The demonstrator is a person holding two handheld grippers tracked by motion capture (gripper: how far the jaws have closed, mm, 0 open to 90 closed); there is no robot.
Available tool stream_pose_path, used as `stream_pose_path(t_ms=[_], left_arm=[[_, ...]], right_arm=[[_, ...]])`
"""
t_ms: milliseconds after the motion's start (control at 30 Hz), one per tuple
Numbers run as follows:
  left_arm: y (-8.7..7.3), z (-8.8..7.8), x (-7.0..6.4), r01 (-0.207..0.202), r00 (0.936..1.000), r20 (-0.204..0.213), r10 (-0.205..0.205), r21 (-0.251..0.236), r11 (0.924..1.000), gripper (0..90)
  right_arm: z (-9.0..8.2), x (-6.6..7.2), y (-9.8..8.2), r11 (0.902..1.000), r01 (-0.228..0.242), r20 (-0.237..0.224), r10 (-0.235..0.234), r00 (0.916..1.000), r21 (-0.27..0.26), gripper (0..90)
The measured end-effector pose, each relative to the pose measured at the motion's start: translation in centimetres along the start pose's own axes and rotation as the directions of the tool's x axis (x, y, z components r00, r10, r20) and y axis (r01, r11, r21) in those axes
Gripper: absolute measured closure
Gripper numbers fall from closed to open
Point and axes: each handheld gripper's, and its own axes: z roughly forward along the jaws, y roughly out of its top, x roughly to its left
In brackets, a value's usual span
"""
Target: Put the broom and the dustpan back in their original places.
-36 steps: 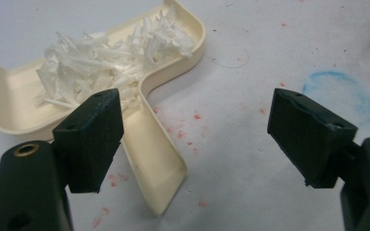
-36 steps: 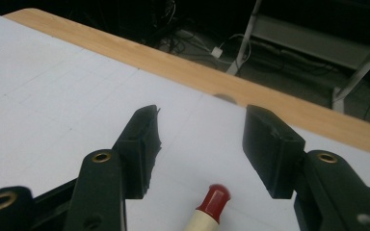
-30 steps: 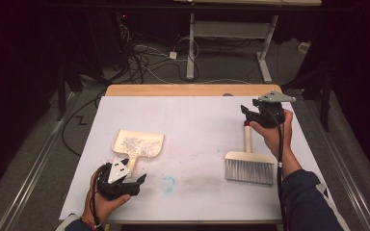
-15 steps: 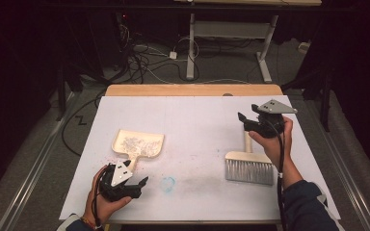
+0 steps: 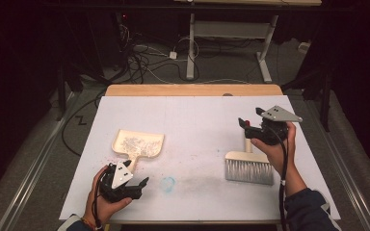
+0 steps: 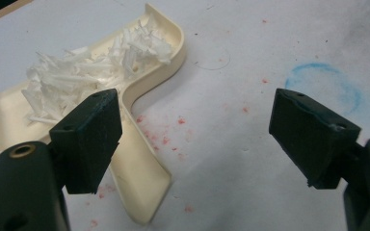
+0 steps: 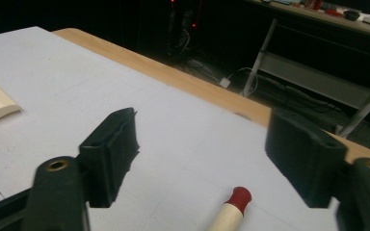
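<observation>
A cream dustpan [image 5: 139, 143] lies left of the table's middle, holding white shreds [image 6: 86, 72]. Its handle [image 6: 142, 185] points toward my left gripper [image 5: 140, 184], which is open just off the handle's end; in the left gripper view the handle runs past the left jaw. A brush [image 5: 249, 166] with grey bristles lies at the right. Its cream handle with a red tip [image 7: 232, 208] sits below and between the jaws of my right gripper [image 5: 251, 119]. That gripper is open, hovers above the handle, and holds nothing.
A blue chalk ring [image 5: 167, 183] marks the white table cover [image 5: 197, 115] beside the left gripper, with red specks around it. A wooden table edge [image 5: 192, 90] runs along the far side. Cables and a metal desk frame [image 5: 265, 48] stand beyond.
My right gripper has drawn back toward the person and lower, over the brush handle. The left gripper has hardly moved.
</observation>
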Motion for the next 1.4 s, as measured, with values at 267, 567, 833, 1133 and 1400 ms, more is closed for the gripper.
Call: stream_pose_path(t_ms=[267,567,833,1133,1400], left_arm=[[-0.1,-0.3,0.0,0.002,1.0,0.0,-0.002,-0.011,0.9999,18.4],[-0.1,0.0,-0.2,-0.018,0.9997,0.015,0.018,0.008,0.9998,16.0],[0.0,-0.1,-0.3,-0.024,0.9997,0.01,0.024,0.006,0.9997,16.0],[0.1,-0.1,-0.3,-0.028,0.9996,0.012,0.027,0.009,0.9996,16.0],[0.1,-0.1,-0.4,-0.032,0.9993,0.018,0.032,0.01,0.9994,16.0]], right_arm=[[-0.8,0.6,-0.1,0.9999,0.001,0.018,-0.001,0.9998,-0.012,22.2],[-2.0,1.3,0.1,0.9987,0.045,-0.011,-0.045,0.9989,-0.024,22.7],[-3.5,2.0,0.4,0.9971,0.063,-0.036,-0.064,0.9973,-0.044,22.0],[-5.2,3.1,0.8,0.9939,0.094,-0.056,-0.098,0.9937,-0.058,21.7],[-6.0,3.8,0.8,0.9912,0.121,-0.06,-0.124,0.9904,-0.052,22.0]])
